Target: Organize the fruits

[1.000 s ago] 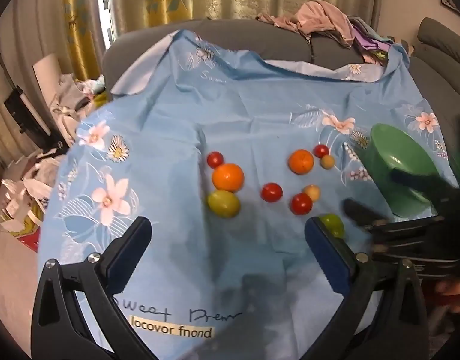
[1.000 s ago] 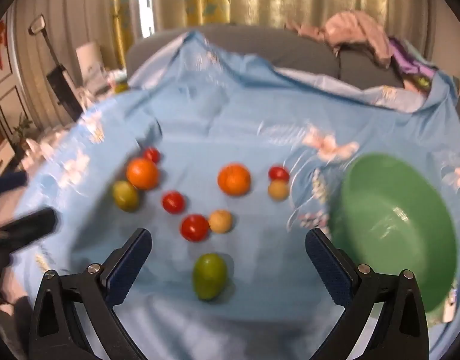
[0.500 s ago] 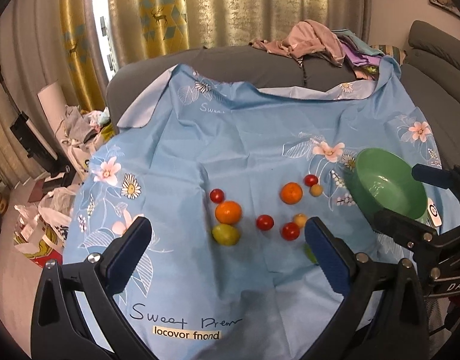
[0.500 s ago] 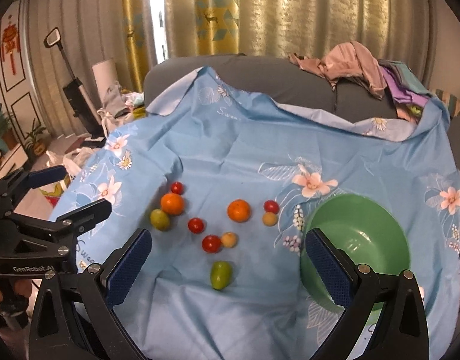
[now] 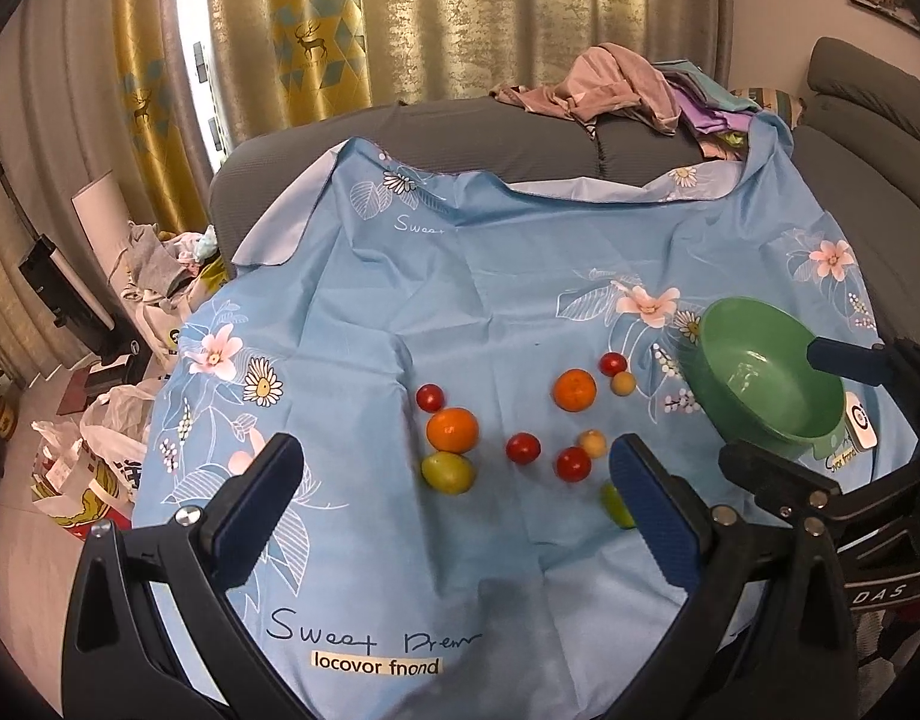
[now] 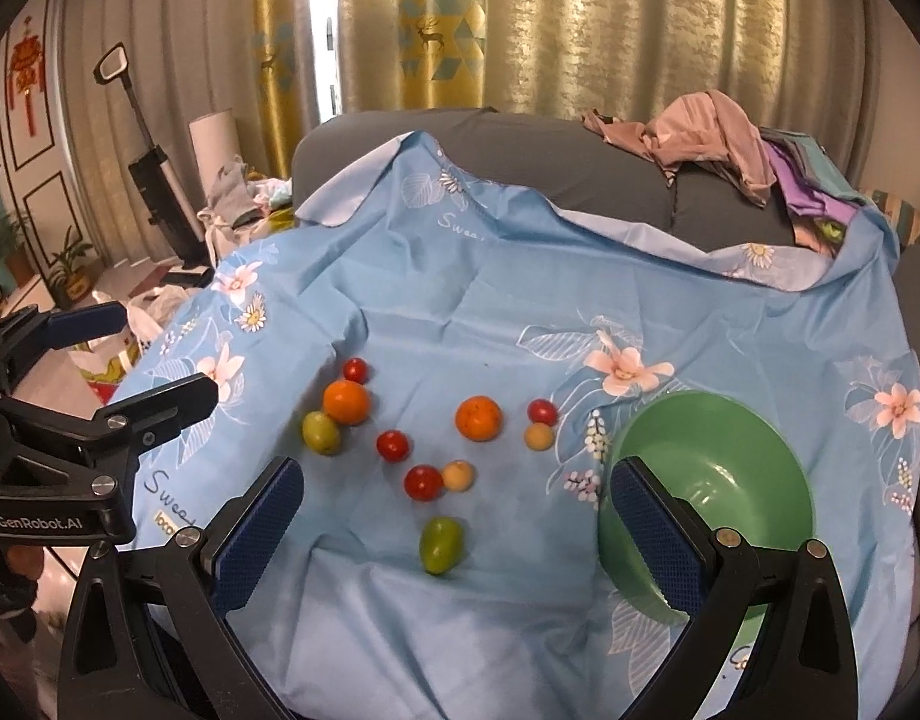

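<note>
Several fruits lie loose on a blue flowered cloth (image 5: 399,312) (image 6: 460,288): two oranges (image 5: 452,429) (image 5: 574,390) (image 6: 345,401) (image 6: 477,417), small red tomatoes (image 5: 523,447) (image 6: 392,445), two pale yellow ones (image 6: 458,475), and two green fruits (image 5: 447,471) (image 6: 440,545). An empty green bowl (image 5: 766,384) (image 6: 709,492) sits to their right. My left gripper (image 5: 453,510) is open, raised above the near cloth. My right gripper (image 6: 453,522) is open too, above the green fruit and the bowl's left rim. Neither holds anything.
A grey sofa back (image 5: 520,132) with a heap of clothes (image 5: 628,90) (image 6: 718,126) runs behind the cloth. Bags and clutter (image 5: 87,450) lie on the floor at left, near a vacuum (image 6: 153,174). Curtains (image 6: 520,24) hang behind.
Both grippers have pulled back and up from the fruit, so the whole cloth and bowl now show. Both stayed open. No fruit has moved.
</note>
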